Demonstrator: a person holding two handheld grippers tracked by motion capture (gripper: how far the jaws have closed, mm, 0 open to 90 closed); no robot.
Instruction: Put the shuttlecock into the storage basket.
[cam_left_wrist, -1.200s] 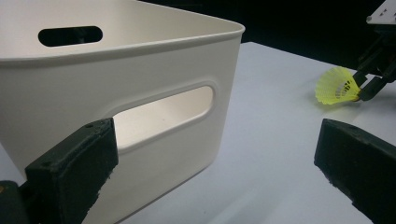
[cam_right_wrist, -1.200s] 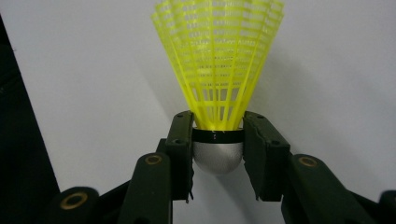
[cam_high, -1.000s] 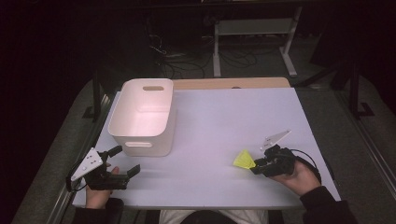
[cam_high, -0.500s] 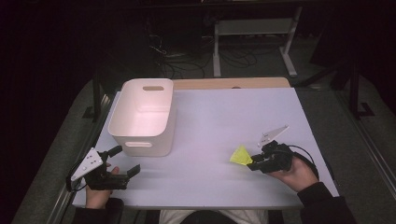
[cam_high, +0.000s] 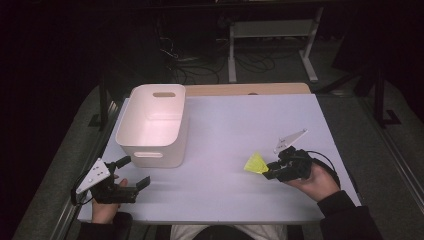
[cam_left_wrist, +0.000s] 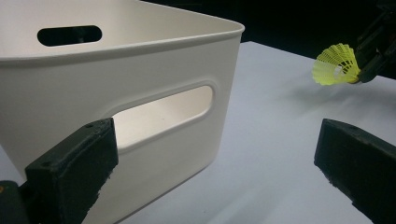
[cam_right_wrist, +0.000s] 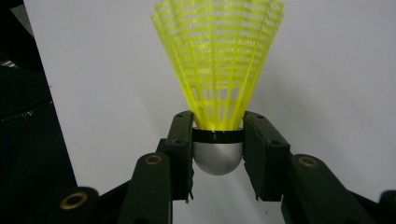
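A yellow plastic shuttlecock (cam_right_wrist: 218, 65) with a silver-grey cork is clamped at its base by my right gripper (cam_right_wrist: 217, 144). In the high view the shuttlecock (cam_high: 256, 164) hangs just above the white table, right of centre, with the right gripper (cam_high: 272, 172) shut on it. A white plastic bin (cam_high: 152, 125) with handle slots stands at the left. My left gripper (cam_high: 134, 172) rests open near the front left edge, pointing at the bin's near wall (cam_left_wrist: 140, 107). The left gripper view also catches the shuttlecock (cam_left_wrist: 336, 65) at the far right.
The white table top (cam_high: 225, 130) spreads between the bin and the right hand. A wooden strip (cam_high: 245, 89) borders its far edge. Beyond it, a metal stand (cam_high: 270, 45) and cables lie on the dark floor.
The right gripper has carried the shuttlecock slightly left and toward the front edge. The left gripper has stayed still.
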